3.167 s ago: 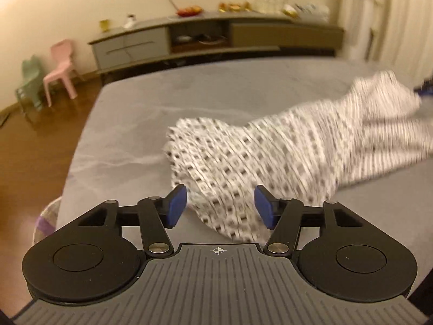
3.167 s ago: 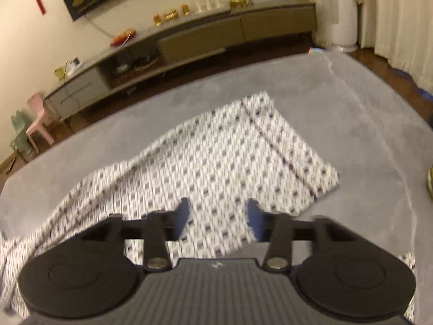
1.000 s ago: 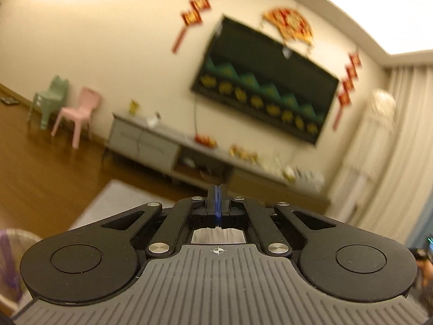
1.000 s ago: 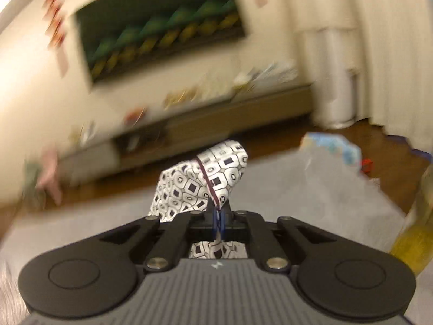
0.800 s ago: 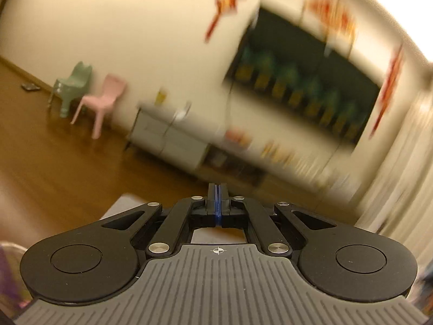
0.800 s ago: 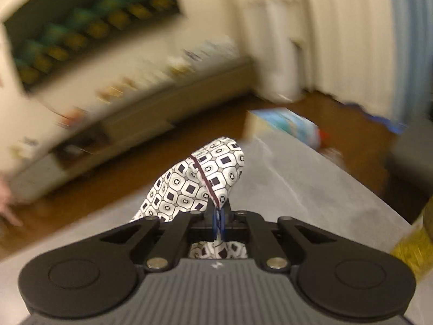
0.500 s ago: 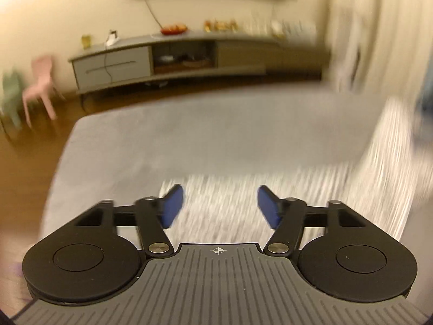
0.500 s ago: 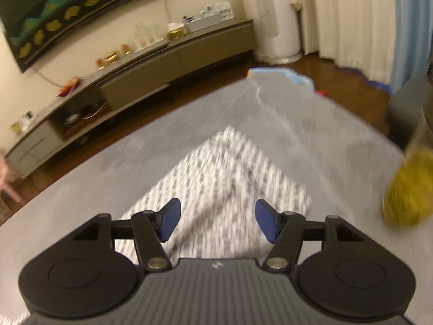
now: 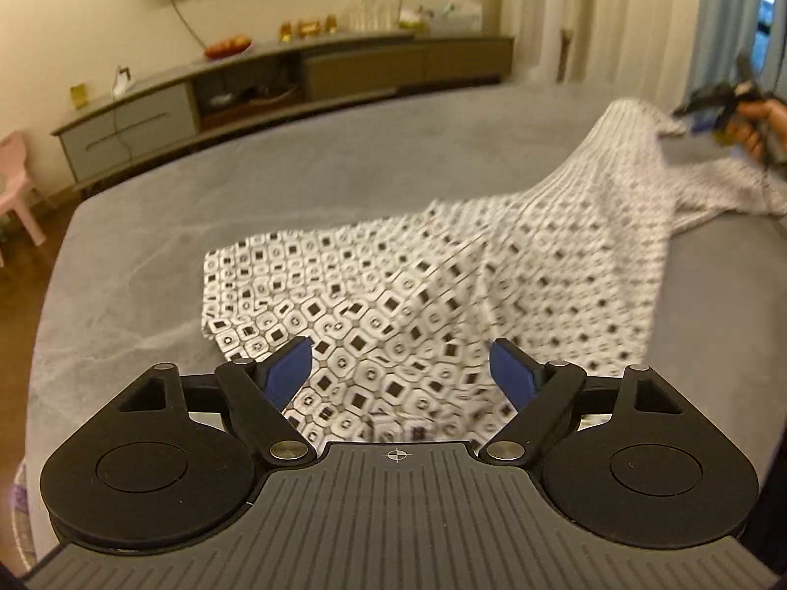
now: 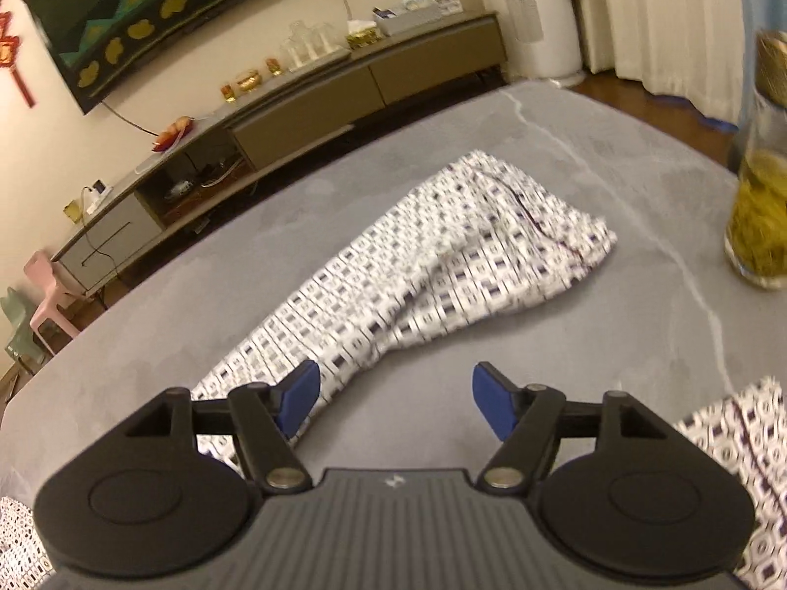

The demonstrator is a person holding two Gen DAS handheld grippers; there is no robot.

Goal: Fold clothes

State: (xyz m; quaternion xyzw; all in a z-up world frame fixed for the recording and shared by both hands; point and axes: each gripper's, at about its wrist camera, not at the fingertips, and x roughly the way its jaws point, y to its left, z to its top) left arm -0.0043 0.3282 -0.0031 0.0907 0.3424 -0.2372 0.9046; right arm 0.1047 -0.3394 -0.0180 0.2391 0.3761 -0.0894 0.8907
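Both sets of jaws have just been opening, releasing the patterned garment (image 9: 442, 295) onto the grey surface (image 9: 295, 172) — left gripper (image 9: 401, 368) spread over cloth, right gripper (image 10: 396, 396) empty, garment at ten o'clock.

Low TV cabinet (image 9: 295, 73), cream wall (image 9: 74, 10)

One patterned garment (image 9: 403, 285), two tools, one glass jar (image 10: 760, 216), two small chairs.
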